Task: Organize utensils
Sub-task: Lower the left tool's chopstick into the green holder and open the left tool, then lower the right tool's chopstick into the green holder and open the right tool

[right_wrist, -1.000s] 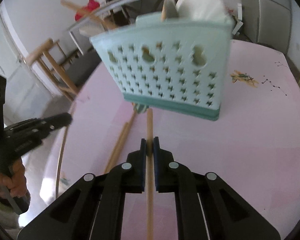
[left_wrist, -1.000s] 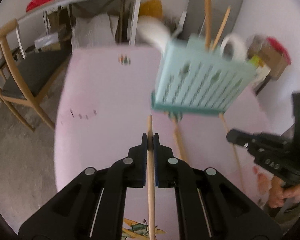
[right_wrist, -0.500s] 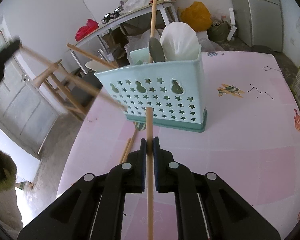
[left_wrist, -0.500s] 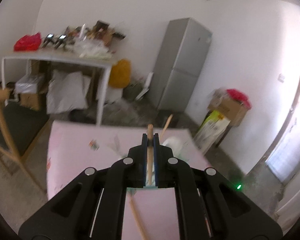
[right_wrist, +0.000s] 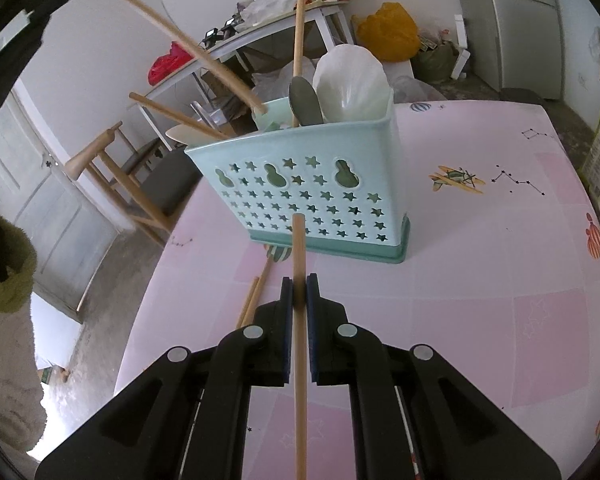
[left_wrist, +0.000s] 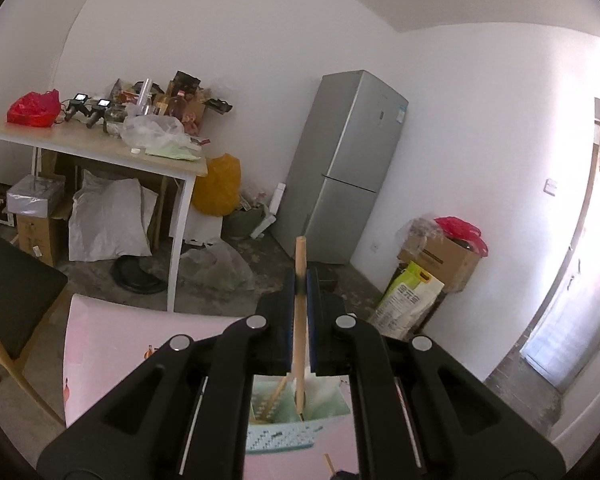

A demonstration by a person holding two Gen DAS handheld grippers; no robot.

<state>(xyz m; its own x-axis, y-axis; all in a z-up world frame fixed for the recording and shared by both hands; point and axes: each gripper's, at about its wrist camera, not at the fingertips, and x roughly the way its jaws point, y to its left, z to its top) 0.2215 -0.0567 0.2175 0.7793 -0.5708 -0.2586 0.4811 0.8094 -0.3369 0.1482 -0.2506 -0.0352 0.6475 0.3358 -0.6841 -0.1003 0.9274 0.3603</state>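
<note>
Now, starting at the left, the left gripper [left_wrist: 299,292] has risen well above where it was a second ago, when it held its wooden stick low over the pink table [right_wrist: 480,280]; its view has swung up to the room, with the fridge [left_wrist: 352,168] and cluttered side table [left_wrist: 100,148] ahead. Its jaws are clamped on that left chopstick [left_wrist: 299,320], whose lower end now dips inside the mint utensil caddy [right_wrist: 308,200], seemingly near a divider. From the right wrist view the same stick slants down from the upper left into the caddy's far left corner. By my reading this piece is nearly delivered and only needs letting go.

Moving right, the right gripper [right_wrist: 299,292] has barely shifted; its jaws are pressed onto a second chopstick [right_wrist: 299,320] that points at the caddy's starred front wall, just short of it. The caddy stands upright near the table's middle, already holding a spoon [right_wrist: 306,102], a white ladle [right_wrist: 350,80] and other sticks. Two loose chopsticks [right_wrist: 256,296] lie on the table just left of the right gripper.

Room looks generous to the right of the caddy, where the table is bare. On the left, the table edge is close, with a wooden chair [right_wrist: 112,184] beyond
</note>
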